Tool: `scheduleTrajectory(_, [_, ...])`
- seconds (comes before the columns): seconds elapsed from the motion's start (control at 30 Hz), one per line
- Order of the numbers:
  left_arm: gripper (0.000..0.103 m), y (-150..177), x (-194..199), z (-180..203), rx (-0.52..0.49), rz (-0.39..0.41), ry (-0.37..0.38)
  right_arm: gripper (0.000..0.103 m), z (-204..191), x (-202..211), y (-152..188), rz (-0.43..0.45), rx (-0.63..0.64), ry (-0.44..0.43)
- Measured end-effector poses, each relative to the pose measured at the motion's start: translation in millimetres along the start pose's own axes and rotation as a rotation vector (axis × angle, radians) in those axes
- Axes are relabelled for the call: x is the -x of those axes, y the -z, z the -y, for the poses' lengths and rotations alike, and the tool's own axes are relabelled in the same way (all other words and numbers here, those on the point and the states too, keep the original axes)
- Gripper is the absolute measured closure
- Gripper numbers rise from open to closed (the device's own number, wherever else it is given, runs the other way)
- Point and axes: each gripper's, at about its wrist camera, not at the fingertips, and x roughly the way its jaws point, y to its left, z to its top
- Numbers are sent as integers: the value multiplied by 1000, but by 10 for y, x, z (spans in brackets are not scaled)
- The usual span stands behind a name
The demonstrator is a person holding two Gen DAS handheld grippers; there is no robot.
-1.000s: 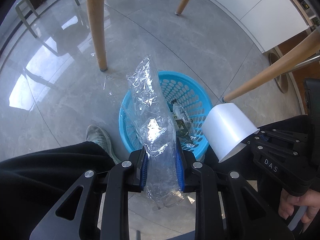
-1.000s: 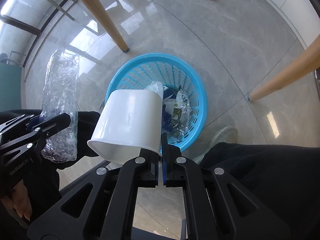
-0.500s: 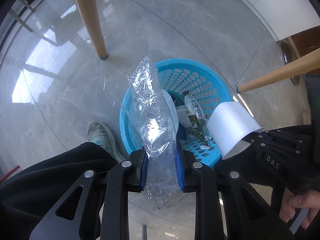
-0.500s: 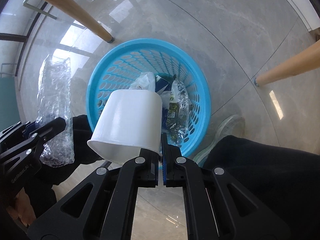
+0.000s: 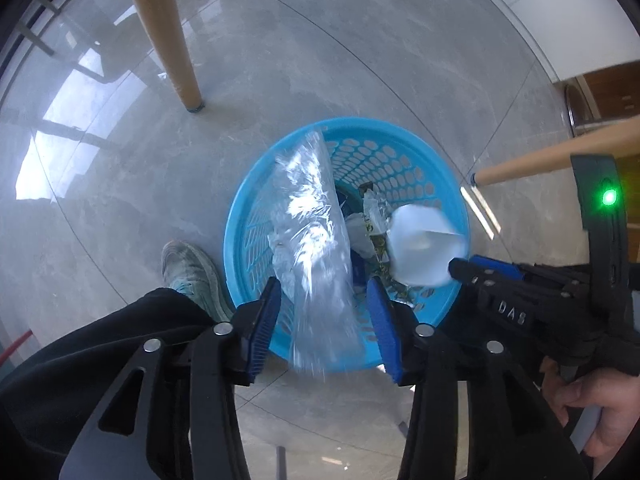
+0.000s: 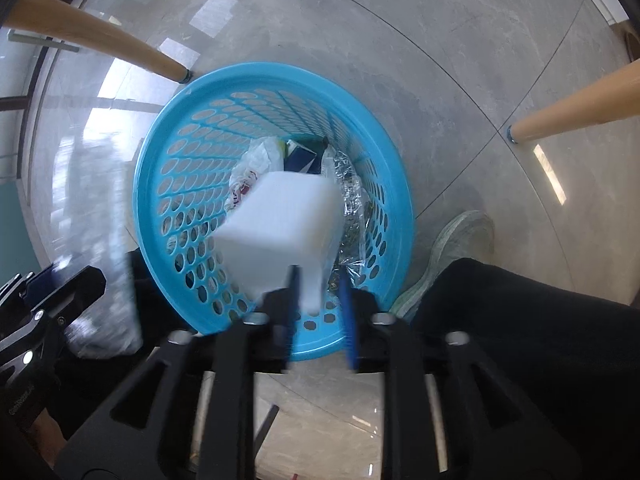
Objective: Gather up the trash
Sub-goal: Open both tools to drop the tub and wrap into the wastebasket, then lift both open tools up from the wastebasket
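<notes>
A blue perforated basket [image 5: 404,152] stands on the floor with wrappers inside; it also shows in the right wrist view [image 6: 188,168]. My left gripper [image 5: 326,330] is open above its near rim, and the crumpled clear plastic bag [image 5: 316,248] hangs blurred between the parted pads, free of them. My right gripper [image 6: 320,316] is open over the basket, and the white paper cup [image 6: 280,224] is blurred just beyond its fingers, over the basket's opening. The cup [image 5: 420,248] and the right gripper [image 5: 480,270] also show in the left wrist view.
Wooden table legs [image 5: 164,36] [image 5: 552,160] stand on the grey tiled floor around the basket. The person's shoe [image 5: 192,276] and dark trouser leg [image 6: 540,340] are close to the basket's near side. A white cabinet [image 5: 560,12] is at the far right.
Both grippers moved over the basket and opened. The plastic bag and the white cup have left the pads and are dropping toward the basket.
</notes>
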Motion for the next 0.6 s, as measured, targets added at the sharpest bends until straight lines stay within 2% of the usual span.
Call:
scheduleTrajectory(0.47, [60, -5, 66, -48, 30, 26, -39, 75, -88, 25, 54, 4, 55, 48])
scheduleTrajectory(0.6, [60, 13, 117, -97, 44, 37, -59, 68, -144, 147, 110, 34, 75, 52])
